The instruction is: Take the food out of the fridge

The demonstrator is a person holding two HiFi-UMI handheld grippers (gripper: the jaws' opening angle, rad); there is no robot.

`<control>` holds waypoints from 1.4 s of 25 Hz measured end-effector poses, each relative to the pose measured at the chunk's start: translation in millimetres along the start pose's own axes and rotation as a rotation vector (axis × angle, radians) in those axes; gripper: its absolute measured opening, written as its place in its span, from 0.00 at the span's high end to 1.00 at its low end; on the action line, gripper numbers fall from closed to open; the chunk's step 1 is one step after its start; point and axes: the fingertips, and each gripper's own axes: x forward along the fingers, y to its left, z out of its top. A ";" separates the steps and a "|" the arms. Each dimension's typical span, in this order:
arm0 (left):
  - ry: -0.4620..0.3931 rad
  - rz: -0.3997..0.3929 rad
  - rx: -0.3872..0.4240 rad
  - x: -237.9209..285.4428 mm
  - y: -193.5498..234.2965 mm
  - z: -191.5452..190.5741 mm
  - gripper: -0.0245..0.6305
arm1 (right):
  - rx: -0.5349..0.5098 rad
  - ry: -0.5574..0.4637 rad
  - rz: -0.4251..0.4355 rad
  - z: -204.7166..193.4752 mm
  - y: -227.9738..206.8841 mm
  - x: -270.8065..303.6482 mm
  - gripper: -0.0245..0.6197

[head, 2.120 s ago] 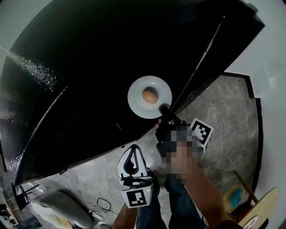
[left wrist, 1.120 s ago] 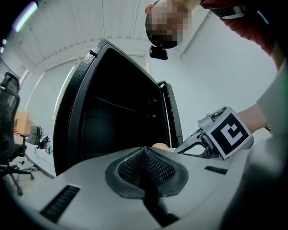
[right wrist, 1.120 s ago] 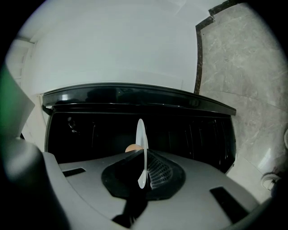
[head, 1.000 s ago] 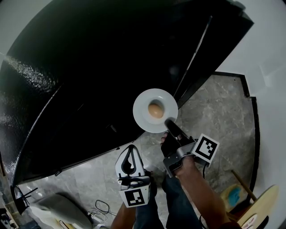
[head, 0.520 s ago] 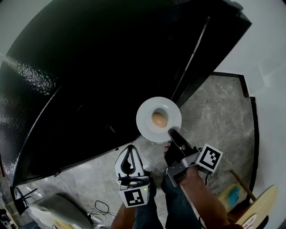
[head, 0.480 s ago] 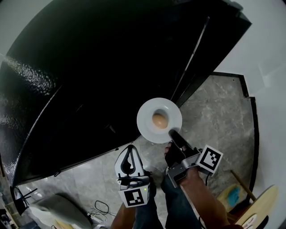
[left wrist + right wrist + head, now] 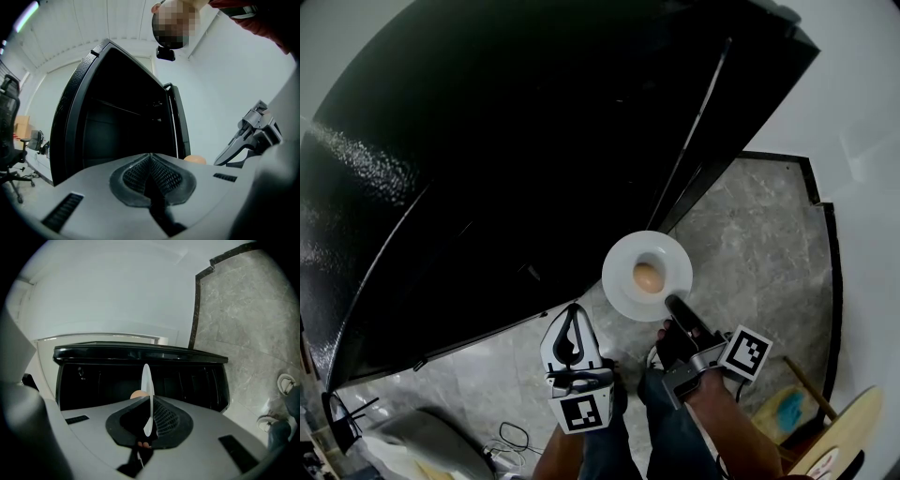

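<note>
Fingers [image 7: 165, 422] of the right gripper [image 7: 149, 423] are pinched shut on the rim of a round white ceramic plate [image 7: 623, 265]. In the head view they grip it at its 5 o'clock edge, probably so the plate rides level and the brown egg [image 7: 647, 276] at its middle does not roll. Plate and egg hang over the grey stone floor [image 7: 750, 234], outside the tall glossy black fridge [image 7: 516, 141] whose open front lies toward 11 o'clock, so the food looks already out. At the plate's 7 o'clock the left gripper [image 7: 573, 343] hangs with its jaws together on nothing, seemingly spare. Inside the fridge all is dark and no shelf contents can be made out. In the right gripper view the plate is a thin edge-on sliver, with the egg mostly hidden behind a jaw. Where the plate should land is not in view.
</note>
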 end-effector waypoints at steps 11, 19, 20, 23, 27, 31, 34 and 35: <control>0.010 -0.003 0.000 -0.4 -2.6 -1.7 0.94 | -0.011 0.003 -0.009 1.3 0.7 -15.1 0.92; 0.010 -0.003 0.000 2.6 -0.5 0.3 0.94 | 0.000 -0.001 -0.010 0.8 2.7 -18.7 0.92; 0.009 -0.003 -0.001 1.4 -1.8 2.5 0.94 | 0.004 -0.002 -0.009 0.6 4.0 -21.8 0.92; 0.012 -0.005 0.000 -1.5 -5.0 8.1 0.94 | 0.002 -0.003 -0.009 0.7 8.7 -30.1 0.92; 0.029 0.006 -0.008 -3.8 -4.2 10.1 0.94 | -0.002 -0.008 -0.003 1.2 16.2 -34.7 0.92; 0.014 -0.003 0.004 -7.0 -6.3 17.1 0.94 | -0.006 -0.009 0.001 1.8 23.9 -40.4 0.92; 0.018 -0.005 0.007 -8.8 -8.6 22.6 0.94 | -0.012 -0.005 0.004 1.6 31.3 -44.1 0.92; 0.030 0.001 -0.003 -9.4 -9.4 23.5 0.94 | -0.013 -0.004 0.004 1.3 34.0 -45.3 0.92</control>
